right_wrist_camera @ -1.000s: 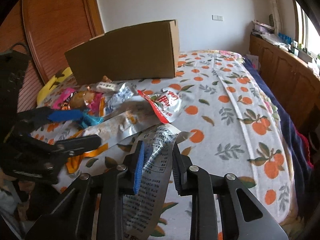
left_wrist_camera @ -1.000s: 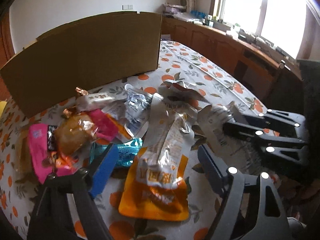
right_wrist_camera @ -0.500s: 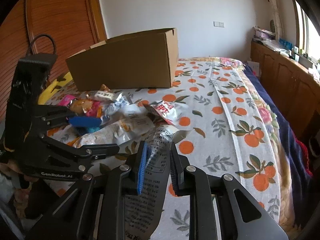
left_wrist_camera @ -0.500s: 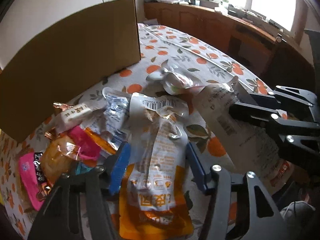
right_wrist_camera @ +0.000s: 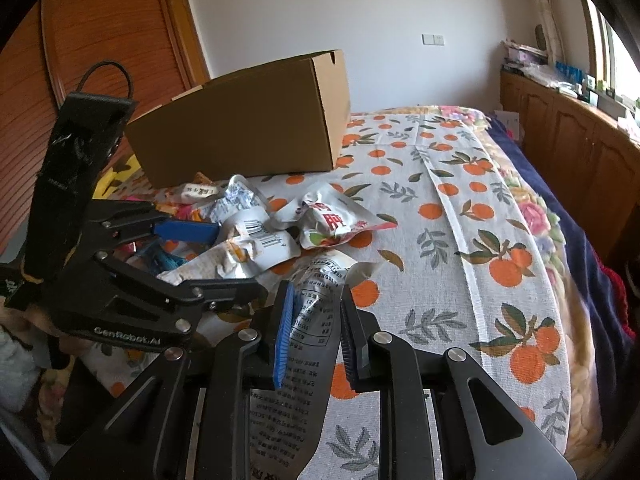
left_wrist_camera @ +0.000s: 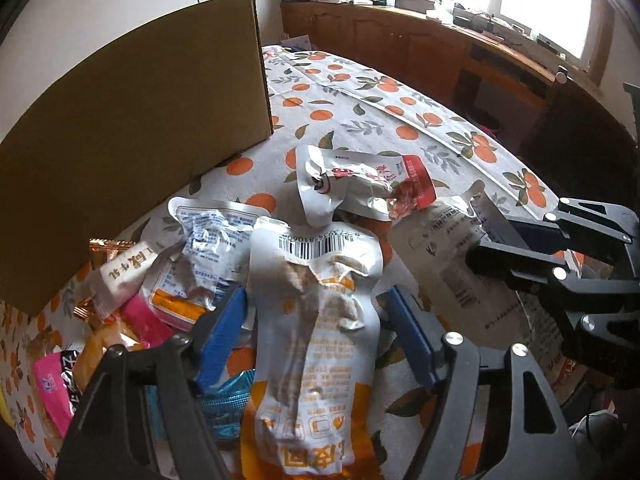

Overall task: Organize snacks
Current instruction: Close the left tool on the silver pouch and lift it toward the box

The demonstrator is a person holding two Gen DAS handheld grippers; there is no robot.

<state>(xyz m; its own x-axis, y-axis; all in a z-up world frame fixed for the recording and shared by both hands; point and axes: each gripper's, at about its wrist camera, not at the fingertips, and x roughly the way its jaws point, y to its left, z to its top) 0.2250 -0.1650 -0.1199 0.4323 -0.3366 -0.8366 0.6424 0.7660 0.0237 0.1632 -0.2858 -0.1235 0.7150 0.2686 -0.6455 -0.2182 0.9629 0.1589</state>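
1. Left gripper: angled steeply down over the snack pile, jaws apart and just been widening. The white-and-orange pouch lies between the blue pads; pad contact not evident, so released.
2. Right gripper: tilted down, lower right of pile, clenched on the white printed packet, which hangs off the bedspread.
3. Hidden: pouch's lower end cut off by frame edge; teal wrapper partly under left finger; pink packs blurred.
4. Cardboard box: stands behind the pile, near wall facing cam; interior can't be seen.
5. Red-and-white packet: crumpled, on bedspread betw. box and right gripper.
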